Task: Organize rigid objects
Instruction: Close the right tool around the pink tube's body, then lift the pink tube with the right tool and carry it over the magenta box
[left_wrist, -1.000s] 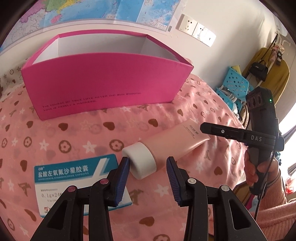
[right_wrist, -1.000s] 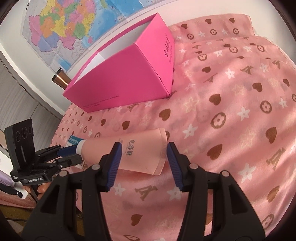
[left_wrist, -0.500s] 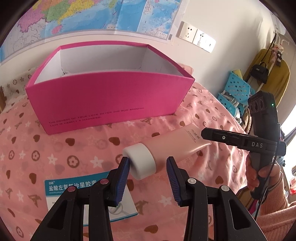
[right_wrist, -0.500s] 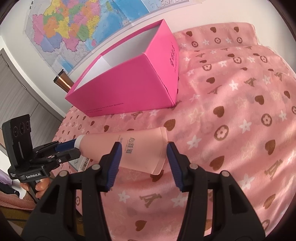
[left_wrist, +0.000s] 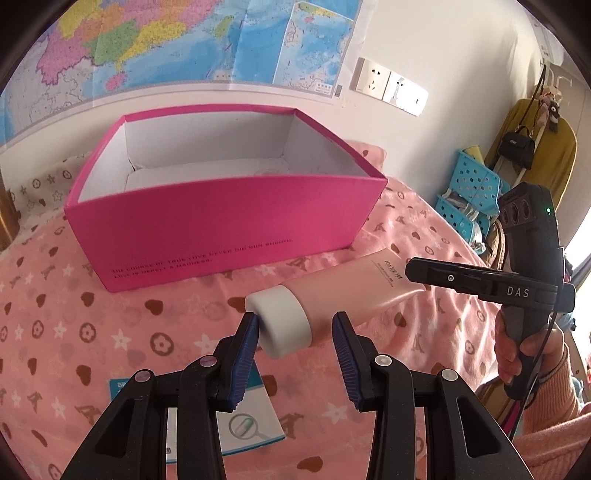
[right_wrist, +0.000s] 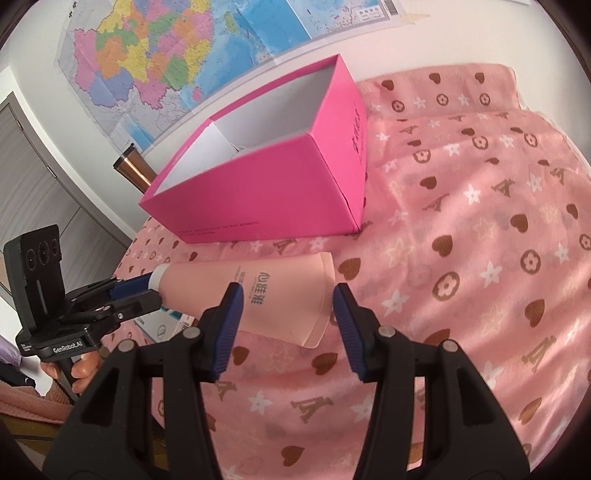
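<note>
**Both grippers on one pink tube, in front of the box**

The left gripper (left_wrist: 295, 332) closes on the pink tube's (right_wrist: 258, 291) white cap (left_wrist: 282, 321); the right gripper (right_wrist: 286, 310) clamps its crimped end. The tube hangs just before the open pink box (left_wrist: 221, 229), above the patterned cloth (right_wrist: 480, 258). A medicine carton (left_wrist: 251, 428) lies nearer than the box.

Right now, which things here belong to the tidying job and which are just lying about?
Job:
- pale pink plastic tube with white cap, held at both ends
- open magenta cardboard box
- blue-and-white medicine carton
- left tongs
- right tongs

Lying about:
- wall map
- blue plastic baskets
- black handbag
</note>
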